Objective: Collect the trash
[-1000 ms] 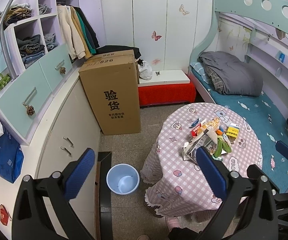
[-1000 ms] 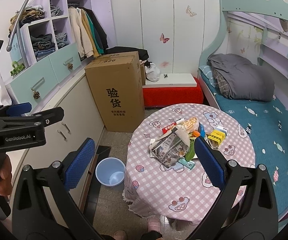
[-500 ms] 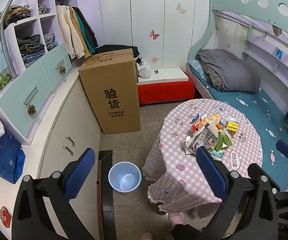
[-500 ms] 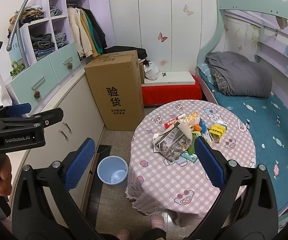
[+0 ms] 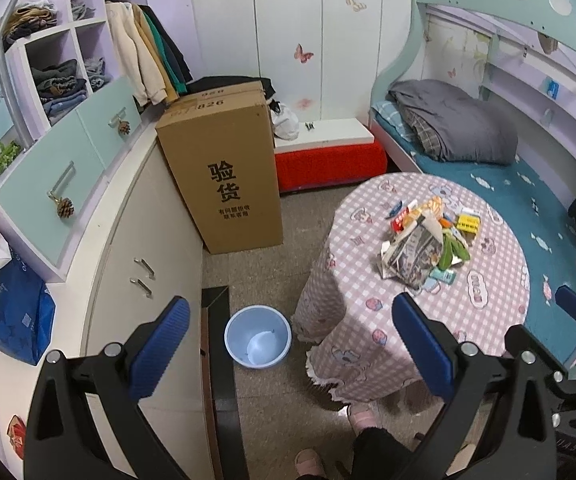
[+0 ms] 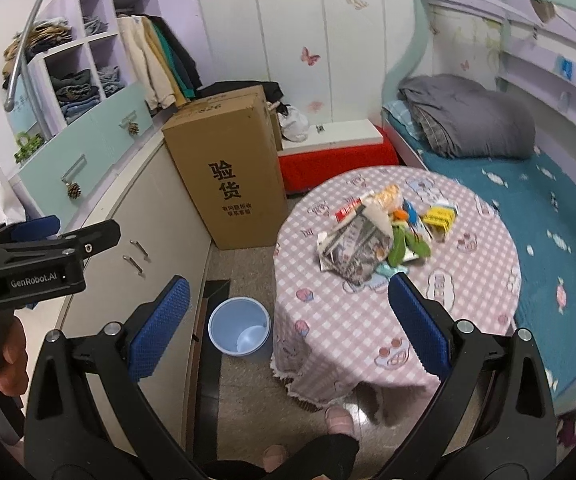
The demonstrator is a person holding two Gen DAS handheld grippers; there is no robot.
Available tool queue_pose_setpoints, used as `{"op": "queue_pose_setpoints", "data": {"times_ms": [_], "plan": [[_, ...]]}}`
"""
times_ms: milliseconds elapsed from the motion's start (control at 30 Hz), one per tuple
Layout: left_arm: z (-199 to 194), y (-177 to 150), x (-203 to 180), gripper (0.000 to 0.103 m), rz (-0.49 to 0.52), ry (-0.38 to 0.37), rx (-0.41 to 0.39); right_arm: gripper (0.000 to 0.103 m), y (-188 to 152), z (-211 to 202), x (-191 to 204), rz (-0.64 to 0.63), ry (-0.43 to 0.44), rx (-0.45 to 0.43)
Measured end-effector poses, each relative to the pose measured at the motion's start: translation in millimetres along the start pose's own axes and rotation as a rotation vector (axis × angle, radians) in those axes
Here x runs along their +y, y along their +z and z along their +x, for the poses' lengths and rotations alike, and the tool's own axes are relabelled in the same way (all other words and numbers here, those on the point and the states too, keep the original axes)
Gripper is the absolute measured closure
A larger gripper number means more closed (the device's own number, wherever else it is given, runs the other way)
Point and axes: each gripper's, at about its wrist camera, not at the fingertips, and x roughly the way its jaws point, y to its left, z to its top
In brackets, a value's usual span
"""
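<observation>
A pile of trash (image 5: 423, 240), with a crumpled newspaper, green and orange wrappers and a yellow box, lies on a round table with a pink checked cloth (image 5: 487, 312). It also shows in the right wrist view (image 6: 375, 240). A light blue bin (image 5: 258, 336) stands on the floor left of the table, also in the right wrist view (image 6: 240, 326). My left gripper (image 5: 291, 344) is open and empty, high above the bin. My right gripper (image 6: 288, 328) is open and empty, above the table's near edge.
A tall cardboard box (image 5: 224, 168) stands against the white cabinets (image 5: 156, 264) on the left. A red bench (image 5: 327, 160) sits at the far wall. A bed with a teal sheet (image 5: 527, 208) lies right of the table. The person's feet (image 6: 339, 420) are below.
Both grippers have pulled back and shifted left, so the table and trash sit farther right and smaller in view. Both stay open.
</observation>
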Motion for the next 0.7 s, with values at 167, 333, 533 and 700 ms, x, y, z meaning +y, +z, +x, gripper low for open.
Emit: {"op": "queue_pose_setpoints", "data": {"times_ms": [167,333,533,700], "plan": [[13,-2,-9,0.004,0.009,-0.022,0.039,0.006,-6,3,-18,0.058,-0.034,0.031],[32,5,-27,0.004,0.017,-0.028,0.070,0.006,0,18,-47,0.085,-0.044,0.049],[79,31,-74,0.004,0.016,-0.036,0.129,0.006,19,54,-106,0.124,-0.047,0.093],[132,55,-130,0.004,0.092,-0.072,0.136,0.006,43,99,-165,0.108,-0.062,0.163]]}}
